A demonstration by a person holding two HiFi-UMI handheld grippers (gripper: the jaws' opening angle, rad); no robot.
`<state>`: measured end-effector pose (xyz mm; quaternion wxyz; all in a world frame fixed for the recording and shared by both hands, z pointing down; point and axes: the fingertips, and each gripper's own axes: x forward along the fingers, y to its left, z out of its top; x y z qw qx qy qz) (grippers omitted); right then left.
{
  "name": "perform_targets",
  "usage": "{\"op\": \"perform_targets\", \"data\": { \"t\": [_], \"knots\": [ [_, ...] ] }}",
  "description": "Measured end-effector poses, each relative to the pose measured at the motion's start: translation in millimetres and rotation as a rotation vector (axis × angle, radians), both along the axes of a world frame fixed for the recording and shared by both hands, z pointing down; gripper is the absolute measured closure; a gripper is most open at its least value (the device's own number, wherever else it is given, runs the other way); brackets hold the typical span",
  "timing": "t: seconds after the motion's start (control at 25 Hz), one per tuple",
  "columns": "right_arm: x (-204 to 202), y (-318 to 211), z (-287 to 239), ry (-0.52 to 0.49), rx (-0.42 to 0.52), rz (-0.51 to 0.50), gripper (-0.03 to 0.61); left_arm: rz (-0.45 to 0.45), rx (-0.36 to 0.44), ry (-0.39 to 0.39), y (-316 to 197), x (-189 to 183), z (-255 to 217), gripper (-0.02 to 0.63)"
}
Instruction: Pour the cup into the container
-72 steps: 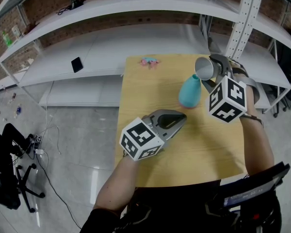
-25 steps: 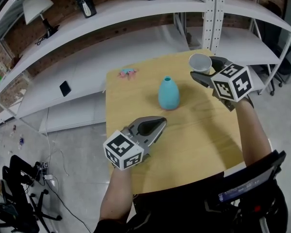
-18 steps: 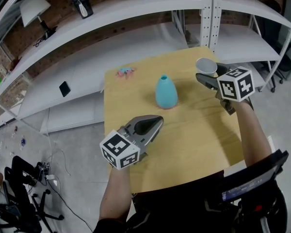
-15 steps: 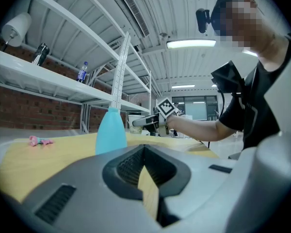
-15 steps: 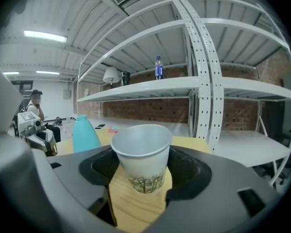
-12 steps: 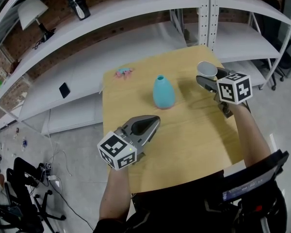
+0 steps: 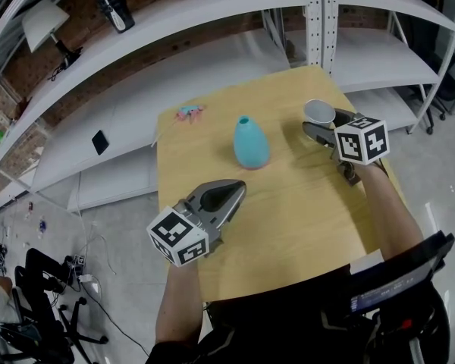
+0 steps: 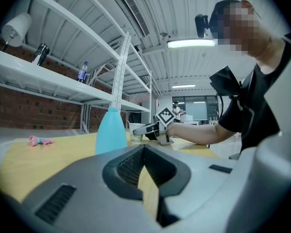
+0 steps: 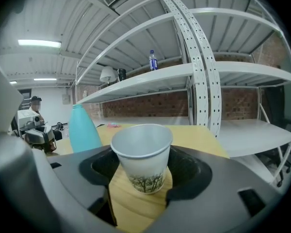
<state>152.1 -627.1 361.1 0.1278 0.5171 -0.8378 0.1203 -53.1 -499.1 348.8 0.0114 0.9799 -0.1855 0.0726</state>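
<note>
A light blue, narrow-necked container (image 7: 250, 144) stands upright in the middle of the wooden table (image 7: 303, 226). To its right, my right gripper (image 7: 315, 130) is shut on a white paper cup (image 7: 318, 111). In the right gripper view the cup (image 9: 142, 159) is upright between the jaws, low over the wood, with a tree print near its base. I cannot see what is inside the cup. My left gripper (image 7: 235, 187) hovers near the table's front left, shut and empty. In the left gripper view the container (image 8: 111, 131) and the cup (image 8: 136, 132) lie ahead.
A small pink item (image 7: 188, 113) lies at the table's far left corner. White shelving (image 7: 212, 21) wraps around behind the table, with a steel upright (image 7: 321, 17) at the far right corner. A black phone (image 7: 100, 142) rests on the low shelf. An office chair (image 7: 42, 302) stands on the floor at left.
The cup was tipped over the container's mouth 2.9 s ago. My right gripper has since carried it off to the right and lower, turning it upright. The left gripper has barely moved.
</note>
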Motion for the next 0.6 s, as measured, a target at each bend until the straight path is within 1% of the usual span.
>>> {"op": "perform_targets", "data": {
  "t": [0.24,0.4,0.6],
  "knots": [
    [-1,0,1,-0.001,-0.005,-0.015,0.268,-0.001,-0.002,0.001,0,1,-1,0.614],
    [4,4,-1,0.009,0.005,0.006,0.239,0.000,0.000,0.000,1,1,0,0.612],
    [10,22,-13,0.002,0.032,0.026,0.236,-0.002,0.001,0.000,0,0,1,0.614]
  ]
}}
